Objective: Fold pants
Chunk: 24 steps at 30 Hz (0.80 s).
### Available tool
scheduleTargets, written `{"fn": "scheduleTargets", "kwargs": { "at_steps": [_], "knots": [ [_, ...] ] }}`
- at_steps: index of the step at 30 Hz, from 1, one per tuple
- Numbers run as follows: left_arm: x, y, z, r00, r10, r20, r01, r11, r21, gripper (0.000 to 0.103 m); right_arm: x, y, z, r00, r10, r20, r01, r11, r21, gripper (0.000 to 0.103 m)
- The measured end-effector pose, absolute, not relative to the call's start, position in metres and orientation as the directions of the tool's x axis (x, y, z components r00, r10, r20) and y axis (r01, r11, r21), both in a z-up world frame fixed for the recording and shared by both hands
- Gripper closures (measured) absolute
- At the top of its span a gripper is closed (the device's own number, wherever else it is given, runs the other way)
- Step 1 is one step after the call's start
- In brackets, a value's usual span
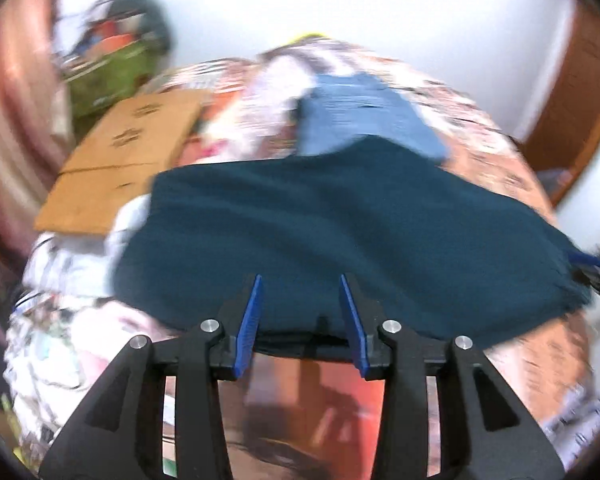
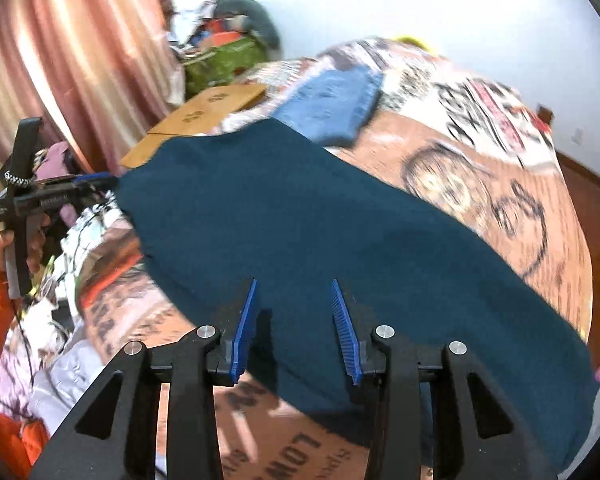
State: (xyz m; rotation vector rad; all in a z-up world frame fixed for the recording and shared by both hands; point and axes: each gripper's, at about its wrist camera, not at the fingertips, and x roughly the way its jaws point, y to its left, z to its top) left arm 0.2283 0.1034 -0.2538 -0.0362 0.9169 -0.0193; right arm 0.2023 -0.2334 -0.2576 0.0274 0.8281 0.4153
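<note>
Dark teal pants lie spread across a patterned bedspread; they also show in the right wrist view. My left gripper is open, its blue fingers over the near edge of the pants. My right gripper is open over the near hem of the pants. In the right wrist view the left gripper appears at the far left corner of the pants, held in a hand. In the left wrist view the right gripper shows at the right corner.
Folded light blue jeans lie beyond the teal pants, also in the right wrist view. A flat cardboard sheet lies at the left of the bed. A green bag with clutter stands by pink curtains.
</note>
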Motion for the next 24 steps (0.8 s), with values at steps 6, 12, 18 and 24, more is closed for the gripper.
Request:
{"fn": "scheduleTargets", "kwargs": {
  "at_steps": [6,12,18,24],
  "knots": [
    [0.264,0.161,-0.315,0.443,0.092,-0.892,-0.158,0.987,0.023,0.064,0.197,-0.24,-0.282,0.578,0.351,-0.737,-0.309,0.93,0.201,0.069],
    [0.261,0.17,-0.338,0.437,0.113,-0.892,-0.186,0.982,0.033,0.06,0.179,-0.254,-0.284,0.577,0.342,-0.742,-0.275,0.936,0.218,0.069],
    [0.264,0.152,-0.321,0.419,0.136,-0.898,-0.166,0.984,0.072,0.06,0.164,-0.274,-0.279,0.596,0.319,-0.737,-0.229,0.947,0.226,0.069],
    [0.277,0.098,-0.261,0.521,0.051,-0.852,-0.03,0.999,0.041,0.06,0.136,-0.328,-0.263,0.685,0.173,-0.707,-0.082,0.984,0.161,0.067]
  ]
}}
